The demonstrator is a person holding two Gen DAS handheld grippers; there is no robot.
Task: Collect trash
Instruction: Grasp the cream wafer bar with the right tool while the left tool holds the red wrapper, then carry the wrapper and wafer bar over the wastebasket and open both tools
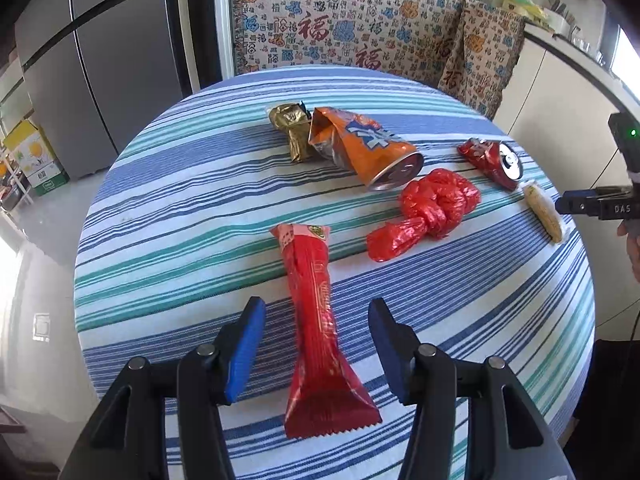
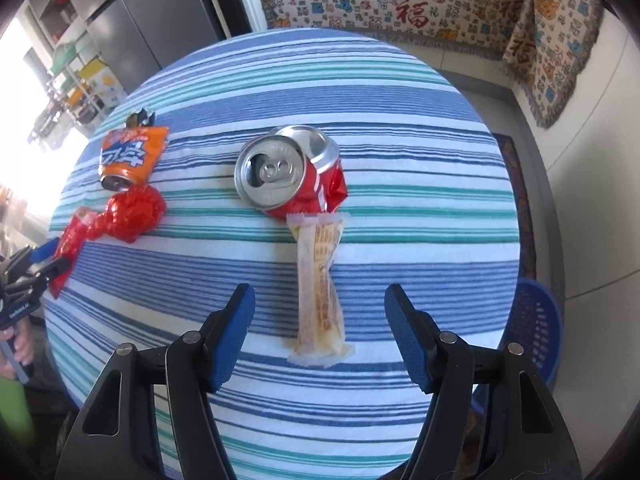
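A long red snack wrapper [image 1: 316,320] lies on the striped round table [image 1: 180,216], between the jaws of my open left gripper [image 1: 316,308]. Beyond it lie a knotted red plastic bag [image 1: 428,208], a crushed orange can [image 1: 360,148], a gold wrapper [image 1: 292,128] and a crushed red can [image 1: 492,160]. My open right gripper [image 2: 320,300] straddles a pale yellow wrapper [image 2: 320,280] that touches the crushed red can [image 2: 288,176]. The right wrist view also shows the orange can [image 2: 130,156] and the red bag [image 2: 132,212] at left.
A blue plastic basket [image 2: 532,320] stands on the floor to the right of the table. A patterned cloth [image 1: 344,20] covers furniture behind the table. A grey fridge [image 1: 104,60] and a cardboard box [image 1: 36,156] are at left.
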